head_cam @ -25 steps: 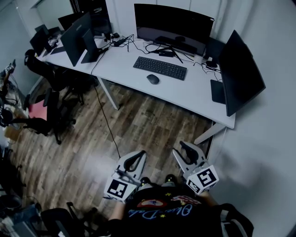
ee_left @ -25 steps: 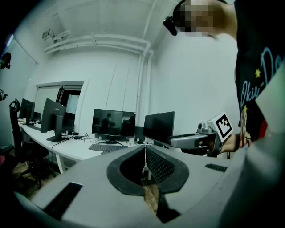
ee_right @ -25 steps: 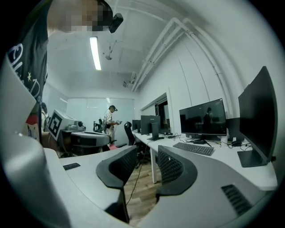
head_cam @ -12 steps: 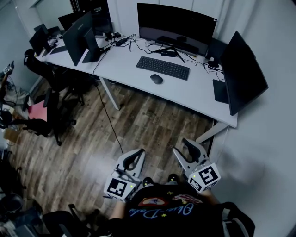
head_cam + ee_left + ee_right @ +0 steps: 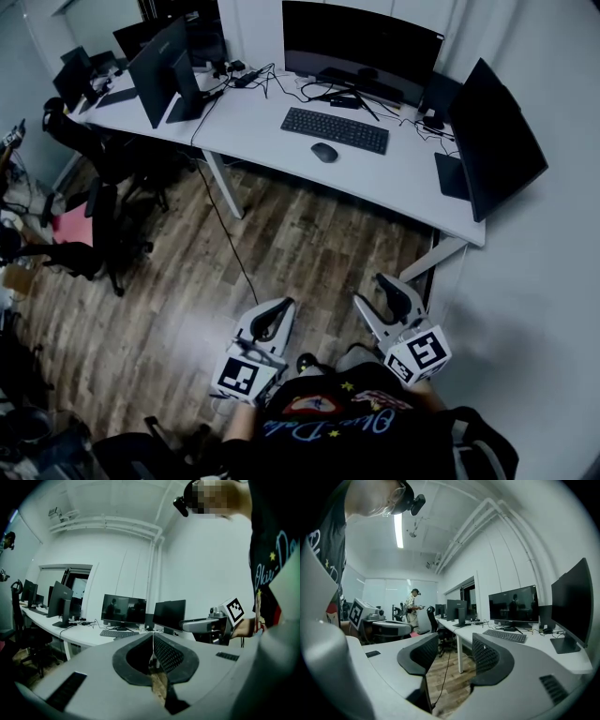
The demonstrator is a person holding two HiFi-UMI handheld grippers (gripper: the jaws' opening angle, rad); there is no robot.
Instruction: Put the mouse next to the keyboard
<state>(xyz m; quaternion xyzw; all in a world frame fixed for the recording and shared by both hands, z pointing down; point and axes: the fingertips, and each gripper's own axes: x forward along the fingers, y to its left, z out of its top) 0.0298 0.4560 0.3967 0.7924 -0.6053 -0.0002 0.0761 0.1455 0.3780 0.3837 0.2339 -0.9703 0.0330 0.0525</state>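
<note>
Ahead of you, a long white worktop [image 5: 403, 183] carries a wide curved black monitor [image 5: 361, 42] at its back edge and a second black monitor [image 5: 492, 141] angled at its right end. Below it you see a brown wood-plank floor [image 5: 309, 253], with a thin black cable [image 5: 223, 227] hanging down to it. Black office chairs [image 5: 89, 141] stand to your left.

We are seeing blue cursive lettering on the person's black shirt [image 5: 323, 424], too blurred for reading; nothing else is showing legible print.

The mouse [image 5: 324, 152] is too small to make out in the 2 gripper views
</note>
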